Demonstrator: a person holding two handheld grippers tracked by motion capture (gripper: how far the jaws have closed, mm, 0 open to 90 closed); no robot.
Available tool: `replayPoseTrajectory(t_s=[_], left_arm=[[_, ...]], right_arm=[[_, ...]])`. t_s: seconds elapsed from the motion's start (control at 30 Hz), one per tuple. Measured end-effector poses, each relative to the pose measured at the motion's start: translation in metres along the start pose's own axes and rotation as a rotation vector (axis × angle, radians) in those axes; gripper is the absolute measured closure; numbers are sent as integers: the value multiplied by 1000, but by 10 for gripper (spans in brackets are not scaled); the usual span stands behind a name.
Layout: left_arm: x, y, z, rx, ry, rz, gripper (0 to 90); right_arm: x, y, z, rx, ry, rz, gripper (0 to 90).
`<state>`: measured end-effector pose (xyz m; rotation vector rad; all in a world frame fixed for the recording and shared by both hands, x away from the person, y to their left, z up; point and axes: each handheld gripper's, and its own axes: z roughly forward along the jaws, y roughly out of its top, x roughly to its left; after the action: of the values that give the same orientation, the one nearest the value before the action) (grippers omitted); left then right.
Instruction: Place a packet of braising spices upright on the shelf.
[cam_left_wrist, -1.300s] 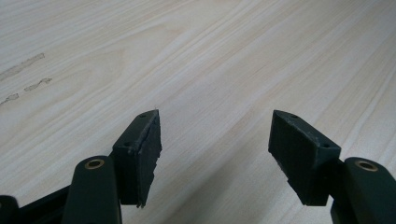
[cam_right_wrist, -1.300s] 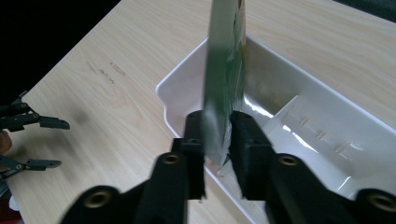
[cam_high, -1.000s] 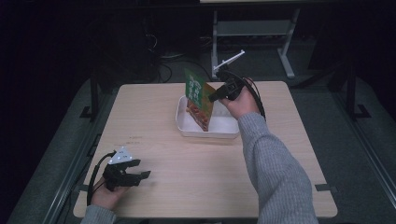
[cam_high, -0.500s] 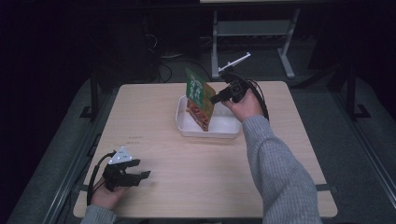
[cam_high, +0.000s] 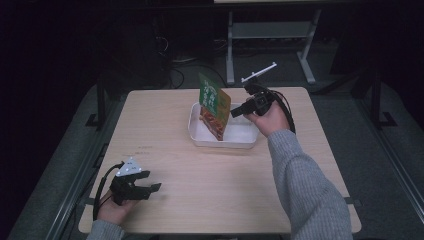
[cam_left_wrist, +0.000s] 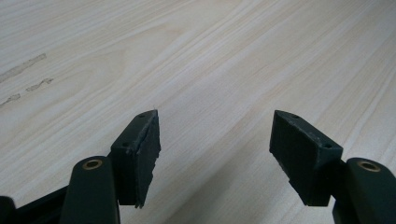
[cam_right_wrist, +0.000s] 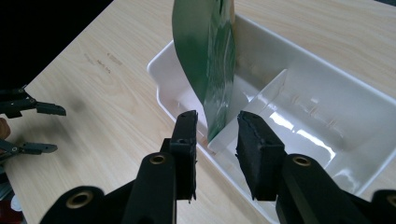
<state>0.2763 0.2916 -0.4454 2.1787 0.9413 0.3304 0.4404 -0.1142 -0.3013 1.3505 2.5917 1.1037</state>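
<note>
Green-and-orange foil snack pouch (cam_high: 214, 106) stands tilted in the left compartment of the white plastic divided tray (cam_high: 240, 140), long axis near upright, top leaning away from the right gripper (cam_high: 235, 113). Its edge sits between that gripper's jaws, which have just been opening; pads (cam_right_wrist: 186, 140) clear of the foil, so no grip. Tray divider (cam_right_wrist: 261, 98) is just beside the pouch base. Left gripper (cam_high: 150, 189) is well apart, spread wide over bare light wooden table (cam_high: 165, 125), holding nothing.
</note>
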Motion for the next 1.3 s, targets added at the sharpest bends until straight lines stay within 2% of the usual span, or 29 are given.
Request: replayPoseTrajectory(t_s=[0.6,1.0,1.3], left_arm=[[-1,0,2,8,0,4,325],[-1,0,2,10,5,4,320],[-1,-1,2,9,7,5,320]], right_arm=[[-14,-40,-15,-17,49,26,603],[-15,-62,-17,-14,59,20,547],[-17,-80,-21,-33,78,21,521]])
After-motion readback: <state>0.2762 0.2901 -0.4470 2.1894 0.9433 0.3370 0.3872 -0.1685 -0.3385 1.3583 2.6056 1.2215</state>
